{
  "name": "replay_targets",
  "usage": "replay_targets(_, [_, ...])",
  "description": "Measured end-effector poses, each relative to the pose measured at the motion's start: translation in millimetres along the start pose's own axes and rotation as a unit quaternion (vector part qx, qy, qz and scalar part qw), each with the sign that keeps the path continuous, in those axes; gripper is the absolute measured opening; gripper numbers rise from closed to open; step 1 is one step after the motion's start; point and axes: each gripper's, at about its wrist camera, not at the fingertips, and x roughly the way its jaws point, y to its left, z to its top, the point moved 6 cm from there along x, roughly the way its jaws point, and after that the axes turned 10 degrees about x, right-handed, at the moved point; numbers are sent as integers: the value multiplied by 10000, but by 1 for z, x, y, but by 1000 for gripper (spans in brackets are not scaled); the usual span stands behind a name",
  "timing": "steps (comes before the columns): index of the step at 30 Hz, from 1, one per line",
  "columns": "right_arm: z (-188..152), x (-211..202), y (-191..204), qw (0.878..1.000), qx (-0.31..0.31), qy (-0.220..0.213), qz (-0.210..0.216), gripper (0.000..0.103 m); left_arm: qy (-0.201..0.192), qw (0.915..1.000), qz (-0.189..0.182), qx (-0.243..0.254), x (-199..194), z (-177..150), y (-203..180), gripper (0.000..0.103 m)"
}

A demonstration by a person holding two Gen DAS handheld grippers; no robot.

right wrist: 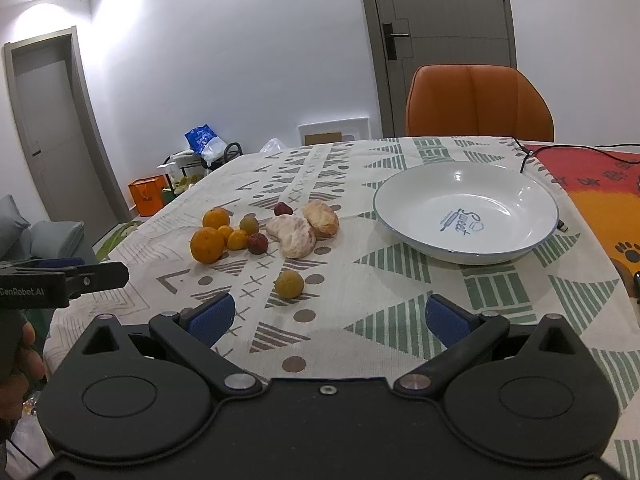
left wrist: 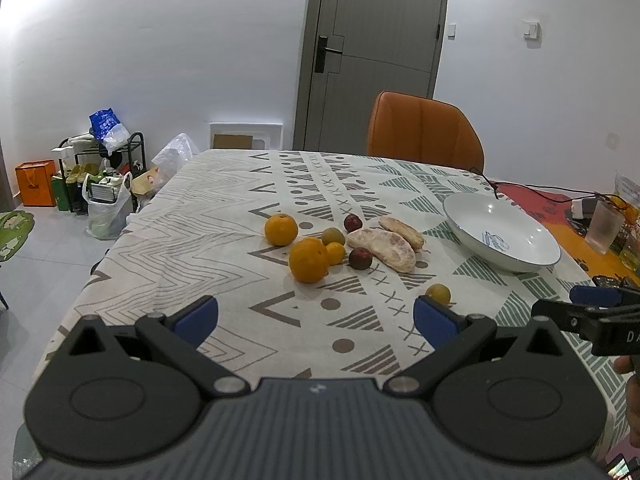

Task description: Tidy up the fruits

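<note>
Fruit lies loose on the patterned tablecloth (left wrist: 224,216): two oranges (left wrist: 309,260) (right wrist: 207,245), small yellow fruits, two dark red ones (left wrist: 360,258) (right wrist: 257,243) and two peeled pomelo pieces (left wrist: 382,249) (right wrist: 294,236). One yellow fruit (left wrist: 438,293) (right wrist: 289,284) sits apart, nearest the grippers. A white bowl (left wrist: 472,210) (right wrist: 516,196) stands empty to the right of the fruit. My left gripper (left wrist: 316,318) hangs open short of the oranges. My right gripper (right wrist: 328,316) is open too, just behind the lone yellow fruit.
An orange chair (left wrist: 424,132) (right wrist: 480,102) stands at the far side. A black cable (right wrist: 532,152) trails behind the bowl onto a red-orange mat (right wrist: 600,188). A glass (left wrist: 606,226) sits at the right edge. Bags and a shelf (left wrist: 100,168) crowd the floor at left.
</note>
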Motion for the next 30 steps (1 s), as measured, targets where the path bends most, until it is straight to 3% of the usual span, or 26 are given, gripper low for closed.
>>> replay_targets(16, [-2, 17, 10, 9994, -235, -3, 236, 101, -39, 10000, -25, -64, 19, -3, 6, 101])
replay_targets(23, [-7, 38, 9, 9989, -114, 240, 374, 80, 10, 9999, -35, -123, 34, -6, 10, 98])
replay_targets(30, [-9, 57, 13, 9978, -101, 411, 506, 68, 66, 9997, -28, -248, 50, -5, 16, 94])
